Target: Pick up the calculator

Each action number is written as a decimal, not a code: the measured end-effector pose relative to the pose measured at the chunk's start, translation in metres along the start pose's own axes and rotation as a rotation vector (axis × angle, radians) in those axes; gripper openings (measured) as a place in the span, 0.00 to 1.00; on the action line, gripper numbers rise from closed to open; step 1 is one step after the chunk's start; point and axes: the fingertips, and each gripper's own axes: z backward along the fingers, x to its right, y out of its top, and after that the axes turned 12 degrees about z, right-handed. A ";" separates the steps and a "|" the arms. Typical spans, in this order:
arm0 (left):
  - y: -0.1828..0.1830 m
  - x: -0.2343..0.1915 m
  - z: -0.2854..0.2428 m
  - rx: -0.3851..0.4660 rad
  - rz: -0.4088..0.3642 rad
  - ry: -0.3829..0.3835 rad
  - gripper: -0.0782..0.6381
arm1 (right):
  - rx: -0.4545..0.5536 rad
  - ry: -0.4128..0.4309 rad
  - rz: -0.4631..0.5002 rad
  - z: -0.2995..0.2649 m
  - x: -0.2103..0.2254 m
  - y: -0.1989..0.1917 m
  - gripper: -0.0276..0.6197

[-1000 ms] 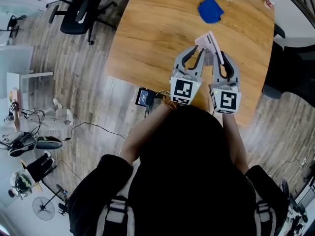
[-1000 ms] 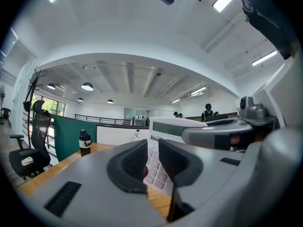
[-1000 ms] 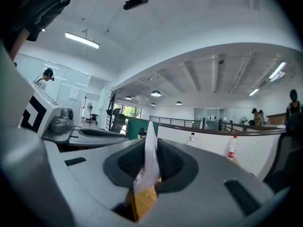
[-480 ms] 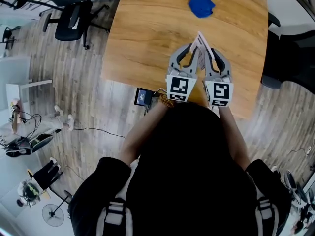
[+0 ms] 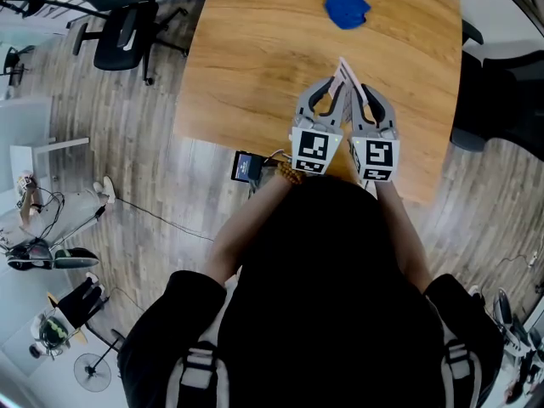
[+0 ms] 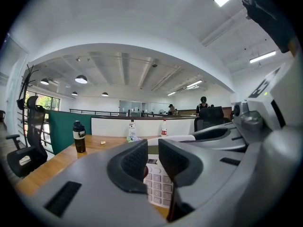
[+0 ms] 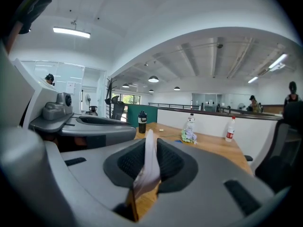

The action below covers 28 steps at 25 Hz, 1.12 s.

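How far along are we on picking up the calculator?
Done: the right gripper is shut on the calculator, which stands on edge over the table. In hand: the left gripper sits close beside it, jaws almost together, with no clear grip. Left: confirming it hangs clear of the wood, which I cannot tell.

The table (image 5: pixel 255 66) is warm wood with a clear grain and a smooth, satin top. Toward the table's far end lies a blue cloth (image 5: pixel 347 10), soft and matt. The calculator (image 6: pixel 158 186), at the table's near side, is pale matt plastic with smooth keys. The left gripper (image 6: pixel 152 157) and right gripper (image 7: pixel 150 157) are smooth grey plastic with a dull sheen. Their pads (image 6: pixel 132 162) are dark and finely ribbed. The floor (image 5: pixel 127 143) beside the table looks like grey wood-grain planks.
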 end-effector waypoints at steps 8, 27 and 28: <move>-0.009 0.003 0.003 -0.026 0.015 -0.001 0.22 | -0.011 0.038 -0.004 0.003 -0.005 -0.005 0.15; -0.024 -0.009 0.004 -0.065 0.090 0.044 0.21 | -0.030 0.045 -0.020 0.008 -0.001 -0.017 0.15; -0.026 -0.009 0.004 -0.069 0.093 0.044 0.21 | -0.032 0.044 -0.022 0.008 -0.001 -0.017 0.15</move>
